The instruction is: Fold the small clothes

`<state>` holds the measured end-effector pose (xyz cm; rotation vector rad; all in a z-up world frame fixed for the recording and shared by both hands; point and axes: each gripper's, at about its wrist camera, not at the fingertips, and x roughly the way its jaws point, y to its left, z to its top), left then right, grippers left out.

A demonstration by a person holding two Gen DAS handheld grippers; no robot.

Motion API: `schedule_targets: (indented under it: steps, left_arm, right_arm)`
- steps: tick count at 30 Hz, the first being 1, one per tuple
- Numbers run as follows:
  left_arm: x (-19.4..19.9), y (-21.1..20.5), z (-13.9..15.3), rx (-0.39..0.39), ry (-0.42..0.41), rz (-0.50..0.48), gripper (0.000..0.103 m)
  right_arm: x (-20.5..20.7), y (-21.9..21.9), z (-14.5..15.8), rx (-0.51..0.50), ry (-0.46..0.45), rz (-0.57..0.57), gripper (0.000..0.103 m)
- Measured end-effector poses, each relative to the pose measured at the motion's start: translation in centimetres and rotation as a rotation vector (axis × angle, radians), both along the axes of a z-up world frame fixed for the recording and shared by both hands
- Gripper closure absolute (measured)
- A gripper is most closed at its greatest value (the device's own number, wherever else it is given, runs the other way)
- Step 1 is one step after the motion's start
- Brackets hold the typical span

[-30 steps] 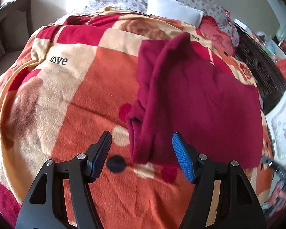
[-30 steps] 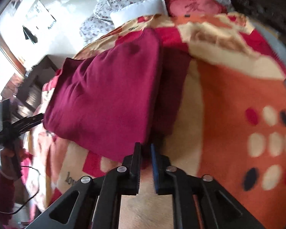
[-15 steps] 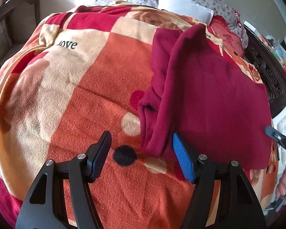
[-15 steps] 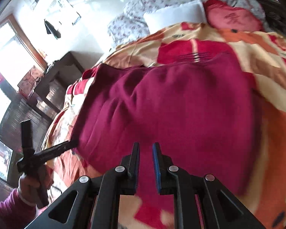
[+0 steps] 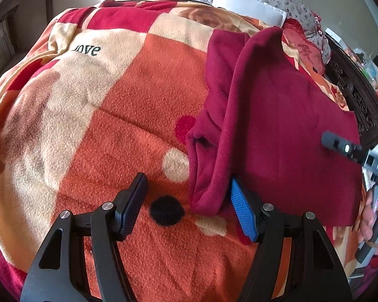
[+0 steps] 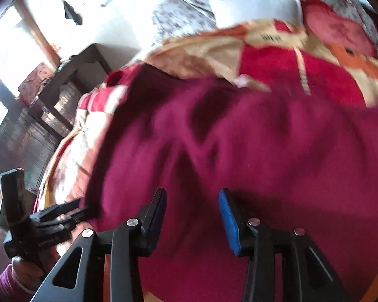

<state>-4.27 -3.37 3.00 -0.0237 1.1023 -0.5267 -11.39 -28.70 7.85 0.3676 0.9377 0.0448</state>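
I see the maroon garment (image 5: 284,136) lying on the orange patterned blanket (image 5: 128,115), one side already folded over into a doubled edge; I judge at least one more fold remains. Its long axis runs from near me toward the pillows (image 5: 247,7). My left gripper (image 5: 189,203) hangs apart at the near folded corner, holding nothing. My right gripper (image 6: 192,214) is apart above the cloth.

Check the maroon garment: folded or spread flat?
Partly folded: the maroon garment lies on the blanket with its left edge doubled into a thick roll of layers.
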Motion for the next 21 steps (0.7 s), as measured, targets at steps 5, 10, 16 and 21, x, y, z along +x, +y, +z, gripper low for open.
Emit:
schedule_targets:
  steps: [5, 10, 16, 21]
  left_arm:
    - [-0.1, 0.7, 1.2, -0.054, -0.013, 0.022, 0.036]
    - [0.1, 0.8, 1.4, -0.085, -0.002, 0.033, 0.036]
    - [0.8, 0.3, 0.6, -0.089, 0.024, 0.047, 0.036]
    - [1.2, 0.3, -0.1, -0.100, 0.042, 0.054, 0.036]
  right_arm:
    - [3.4, 1.5, 1.4, -0.004, -0.034, 0.039, 0.062]
    - [7.4, 2.4, 2.4, -0.025, -0.072, 0.046, 0.062]
    - [12.0, 4.3, 2.8, -0.111, -0.059, 0.081, 0.067]
    - [15.6, 4.9, 0.9, -0.139, 0.000, 0.082, 0.068]
